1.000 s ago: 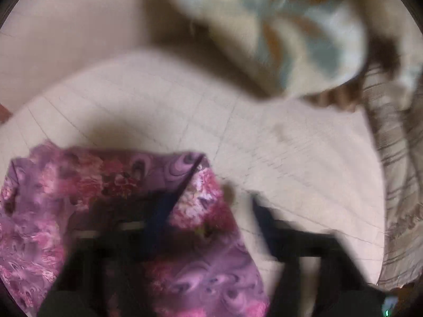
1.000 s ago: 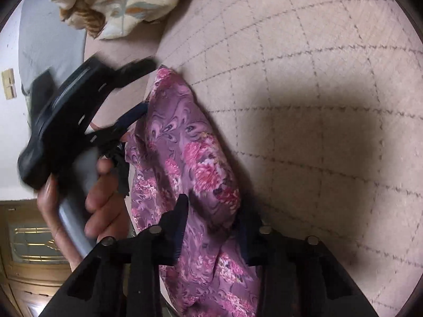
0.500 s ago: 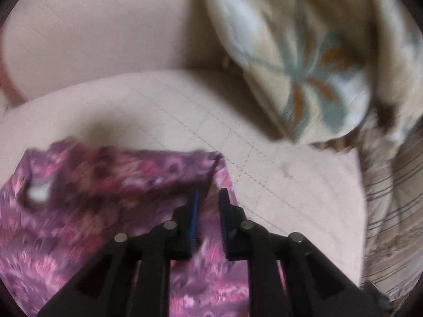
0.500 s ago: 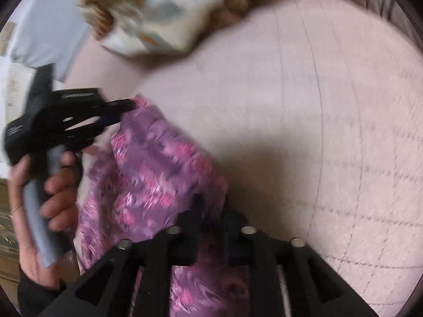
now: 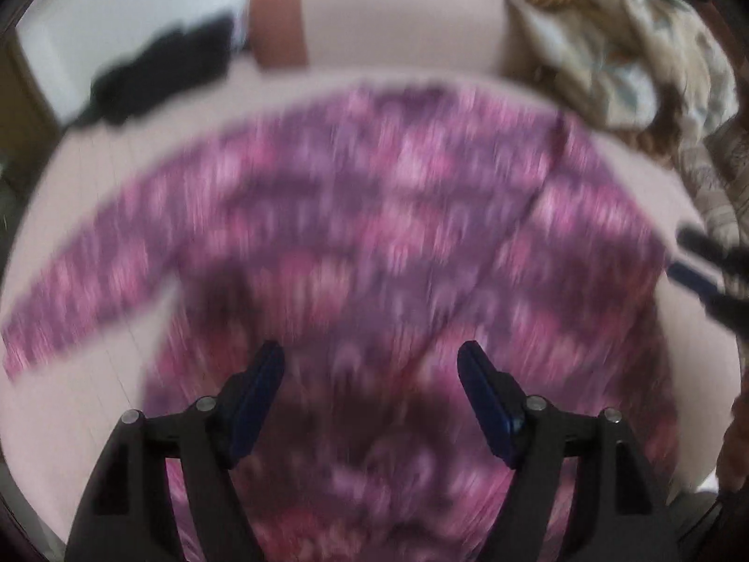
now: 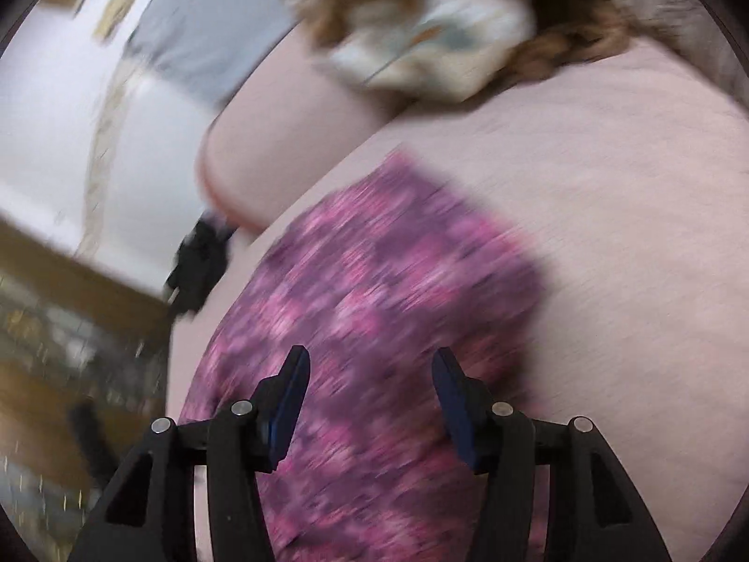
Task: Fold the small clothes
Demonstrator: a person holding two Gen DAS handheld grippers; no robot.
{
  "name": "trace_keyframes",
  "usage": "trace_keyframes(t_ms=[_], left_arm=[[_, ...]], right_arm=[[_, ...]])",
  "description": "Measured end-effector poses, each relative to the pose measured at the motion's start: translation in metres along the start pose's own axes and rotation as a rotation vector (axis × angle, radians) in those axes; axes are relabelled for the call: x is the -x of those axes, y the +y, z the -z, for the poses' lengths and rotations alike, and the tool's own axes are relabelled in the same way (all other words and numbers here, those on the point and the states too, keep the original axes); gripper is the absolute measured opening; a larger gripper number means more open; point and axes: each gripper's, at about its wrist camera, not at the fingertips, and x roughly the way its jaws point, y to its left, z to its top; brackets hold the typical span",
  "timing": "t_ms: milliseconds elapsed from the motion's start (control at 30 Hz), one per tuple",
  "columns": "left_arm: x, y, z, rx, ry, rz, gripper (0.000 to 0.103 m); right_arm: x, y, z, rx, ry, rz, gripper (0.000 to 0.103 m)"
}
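Note:
A purple and pink floral garment (image 5: 374,234) lies spread on the pale pink cushion (image 5: 93,421), one sleeve reaching out to the left. It also shows in the right wrist view (image 6: 384,290). Both views are motion-blurred. My left gripper (image 5: 370,365) is open and empty, above the garment's near part. My right gripper (image 6: 370,370) is open and empty over the garment; its tips show at the right edge of the left wrist view (image 5: 702,262).
A patterned cream pillow (image 5: 622,47) with brown fringe lies at the back right, seen too in the right wrist view (image 6: 435,33). A black object (image 5: 159,70) sits at the cushion's back left edge. The sofa backrest (image 5: 402,14) rises behind. Wooden furniture (image 6: 56,328) stands beyond the cushion's left edge.
Both grippers were shut on the garment half a second ago; now both are open and pulled back. The garment lies released and spread on the cushion.

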Motion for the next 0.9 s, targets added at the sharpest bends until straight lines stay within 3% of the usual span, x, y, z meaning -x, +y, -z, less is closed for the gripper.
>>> trace_keyframes(t_ms=[133, 200, 233, 267, 333, 467, 533, 600, 633, 700, 800, 867, 900], left_arm=[[-0.027, 0.000, 0.025, 0.053, 0.033, 0.059, 0.065], [-0.020, 0.001, 0.029, 0.079, -0.032, 0.102, 0.046], [-0.018, -0.001, 0.030, 0.064, -0.031, 0.135, 0.022], [-0.017, -0.004, 0.028, 0.049, -0.023, 0.169, 0.013], [-0.009, -0.009, 0.028, 0.010, -0.036, 0.153, 0.008], [0.033, -0.004, 0.030, -0.023, -0.128, 0.196, 0.007], [0.044, 0.005, 0.036, -0.003, -0.167, 0.168, 0.008], [0.034, 0.012, 0.039, 0.003, -0.148, 0.124, 0.019], [0.021, 0.016, 0.041, 0.013, -0.096, 0.084, 0.030], [0.010, 0.025, 0.046, 0.059, -0.042, 0.060, 0.030], [0.029, 0.037, 0.050, 0.113, -0.097, 0.139, 0.039], [0.043, 0.045, 0.047, 0.135, -0.130, 0.139, 0.060], [0.052, 0.051, 0.047, 0.153, -0.148, 0.128, 0.064]], right_arm=[[-0.044, 0.014, 0.019, 0.041, 0.134, -0.029, 0.055], [-0.062, 0.018, 0.027, 0.078, 0.181, -0.002, 0.053], [-0.068, 0.018, 0.028, 0.091, 0.191, 0.007, 0.053], [-0.074, 0.020, 0.030, 0.112, 0.202, 0.018, 0.053], [-0.081, 0.023, 0.034, 0.152, 0.220, 0.037, 0.053], [-0.087, 0.025, 0.041, 0.195, 0.235, 0.059, 0.050], [-0.088, 0.034, 0.046, 0.230, 0.227, 0.055, 0.050], [-0.090, 0.041, 0.050, 0.261, 0.250, 0.015, 0.050], [-0.092, 0.043, 0.052, 0.261, 0.263, 0.009, 0.050], [-0.102, 0.043, 0.060, 0.281, 0.298, 0.033, 0.050], [-0.096, 0.054, 0.063, 0.354, 0.275, 0.060, 0.053], [-0.090, 0.064, 0.066, 0.402, 0.247, 0.043, 0.063], [-0.088, 0.071, 0.069, 0.430, 0.234, 0.033, 0.064]])
